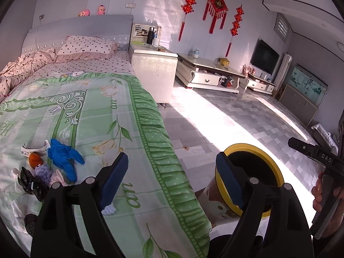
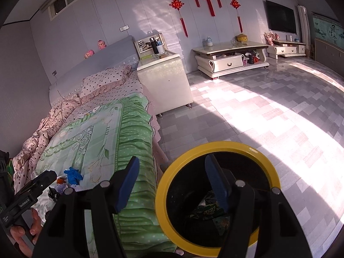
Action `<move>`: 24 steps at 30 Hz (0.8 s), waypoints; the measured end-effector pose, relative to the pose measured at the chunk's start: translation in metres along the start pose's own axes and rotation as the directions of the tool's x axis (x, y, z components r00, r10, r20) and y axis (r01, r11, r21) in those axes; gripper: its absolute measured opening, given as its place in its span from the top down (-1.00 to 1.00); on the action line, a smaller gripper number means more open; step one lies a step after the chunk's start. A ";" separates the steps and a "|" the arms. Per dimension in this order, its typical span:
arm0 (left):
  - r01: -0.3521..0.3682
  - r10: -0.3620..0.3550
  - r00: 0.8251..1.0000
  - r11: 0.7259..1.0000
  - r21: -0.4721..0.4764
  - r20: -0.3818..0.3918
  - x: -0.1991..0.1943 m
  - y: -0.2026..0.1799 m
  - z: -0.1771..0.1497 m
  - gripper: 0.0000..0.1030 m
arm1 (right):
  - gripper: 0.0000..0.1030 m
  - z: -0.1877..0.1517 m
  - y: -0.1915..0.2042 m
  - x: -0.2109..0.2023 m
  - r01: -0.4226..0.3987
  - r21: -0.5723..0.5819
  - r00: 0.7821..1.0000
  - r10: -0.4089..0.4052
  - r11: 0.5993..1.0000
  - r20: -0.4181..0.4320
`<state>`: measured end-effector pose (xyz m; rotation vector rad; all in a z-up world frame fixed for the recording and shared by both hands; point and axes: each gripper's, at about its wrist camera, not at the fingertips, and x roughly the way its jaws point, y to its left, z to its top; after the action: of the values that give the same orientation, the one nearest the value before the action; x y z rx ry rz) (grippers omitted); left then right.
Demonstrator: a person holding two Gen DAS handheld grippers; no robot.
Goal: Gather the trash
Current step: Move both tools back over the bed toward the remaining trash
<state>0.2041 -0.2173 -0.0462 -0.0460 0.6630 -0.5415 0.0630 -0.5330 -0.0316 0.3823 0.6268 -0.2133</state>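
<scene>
A pile of trash lies on the green bedspread (image 1: 103, 116): a blue glove (image 1: 64, 159), an orange scrap (image 1: 35, 160), a white label strip (image 1: 34, 150), a purple fluffy bit (image 1: 44, 172) and black crumpled plastic (image 1: 32, 182). My left gripper (image 1: 172, 161) is open and empty over the bed's edge, to the right of the pile. A yellow-rimmed bin (image 2: 225, 145) stands on the floor beside the bed with a green wrapper (image 2: 206, 211) inside. Above the bin my right gripper (image 2: 172, 161) is open, holding nothing. The blue glove (image 2: 73, 175) also shows in the right wrist view.
A white nightstand (image 1: 153, 73) stands by the bed's head, and a low cream table (image 1: 210, 73) along the wall. A spotted pillow (image 1: 86, 47) and a rumpled pink quilt (image 1: 19, 68) lie at the far end of the bed. Sunlit tiled floor (image 1: 236, 120) stretches to the right.
</scene>
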 end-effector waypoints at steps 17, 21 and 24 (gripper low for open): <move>-0.234 0.238 0.971 0.968 -0.093 0.036 -0.083 0.134 -0.019 -0.59 | -0.27 -0.016 0.147 0.037 -0.205 -0.183 0.977 0.191 0.962 -0.091; -0.284 0.288 0.957 0.950 -0.132 0.014 -0.096 0.170 -0.032 -0.59 | -0.27 -0.026 0.178 0.055 -0.241 -0.210 0.966 0.215 0.947 -0.143; -0.321 0.325 0.946 0.935 -0.150 0.002 -0.105 0.195 -0.043 -0.59 | -0.27 -0.039 0.198 0.068 -0.260 -0.224 0.958 0.222 0.939 -0.180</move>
<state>0.2001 0.0080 -0.0609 -0.0819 0.6680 -0.1727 0.1572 -0.3425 -0.0462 0.2339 0.7407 0.1311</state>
